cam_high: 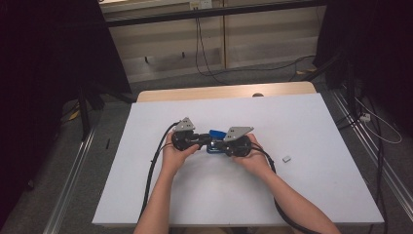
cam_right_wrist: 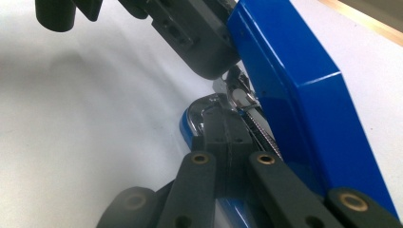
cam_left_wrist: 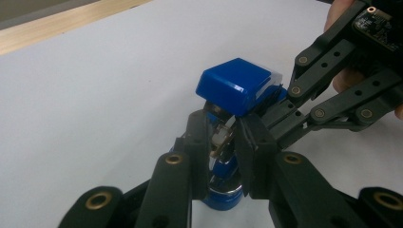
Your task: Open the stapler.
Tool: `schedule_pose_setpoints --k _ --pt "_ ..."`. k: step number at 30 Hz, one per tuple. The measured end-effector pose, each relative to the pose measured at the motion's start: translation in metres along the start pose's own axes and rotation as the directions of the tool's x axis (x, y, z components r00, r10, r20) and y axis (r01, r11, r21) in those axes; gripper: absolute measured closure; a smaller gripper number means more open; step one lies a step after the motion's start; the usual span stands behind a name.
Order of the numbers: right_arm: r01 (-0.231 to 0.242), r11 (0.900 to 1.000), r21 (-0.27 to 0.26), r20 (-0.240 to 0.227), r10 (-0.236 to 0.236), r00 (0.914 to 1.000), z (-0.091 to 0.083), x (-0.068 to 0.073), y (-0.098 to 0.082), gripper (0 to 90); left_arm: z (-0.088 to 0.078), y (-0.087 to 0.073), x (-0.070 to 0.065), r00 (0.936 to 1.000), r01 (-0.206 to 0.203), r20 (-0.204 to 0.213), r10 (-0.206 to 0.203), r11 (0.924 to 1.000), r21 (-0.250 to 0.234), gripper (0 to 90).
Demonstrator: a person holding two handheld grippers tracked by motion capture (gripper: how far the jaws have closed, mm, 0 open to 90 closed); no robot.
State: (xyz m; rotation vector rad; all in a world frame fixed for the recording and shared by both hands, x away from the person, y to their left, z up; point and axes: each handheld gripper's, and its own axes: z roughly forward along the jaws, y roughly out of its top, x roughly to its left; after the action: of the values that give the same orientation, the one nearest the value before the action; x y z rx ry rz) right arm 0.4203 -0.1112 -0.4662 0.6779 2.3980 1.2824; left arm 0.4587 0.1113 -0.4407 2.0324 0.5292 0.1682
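Both grippers work a blue stapler [cam_high: 215, 136] at the middle of the white table [cam_high: 311, 195].

The left gripper [cam_left_wrist: 223, 147] pinches the stapler's metal inner part between its fingers [cam_left_wrist: 197, 137], under the raised blue top. The right gripper [cam_right_wrist: 227, 133] has its fingers pressed together on the stapler's base, meeting the left from the opposite side. A small grey block [cam_high: 287, 158] lies well apart, beyond the right hand [cam_high: 251, 156].

A stapler [cam_high: 216, 139] sits mid-table [cam_high: 316, 195], with a small block [cam_high: 287, 158] well to its right.
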Motion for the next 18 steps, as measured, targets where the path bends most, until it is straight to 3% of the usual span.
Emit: schedule_pose_setpoints --k 11,18 --pt "-0.009 1.000 0.002 0.007 0.009 0.9999 0.000 0.001 0.000 90.0 -0.001 0.011 -0.004 0.9993 -0.028 0.023 0.029 0.9983 -0.052 78.9" --pt "-0.011 1.000 0.019 0.020 0.010 0.9997 -0.001 0.003 0.002 90.0 0.003 0.013 -0.006 0.9990 -0.033 0.030 0.034 0.9986 -0.041 81.5"
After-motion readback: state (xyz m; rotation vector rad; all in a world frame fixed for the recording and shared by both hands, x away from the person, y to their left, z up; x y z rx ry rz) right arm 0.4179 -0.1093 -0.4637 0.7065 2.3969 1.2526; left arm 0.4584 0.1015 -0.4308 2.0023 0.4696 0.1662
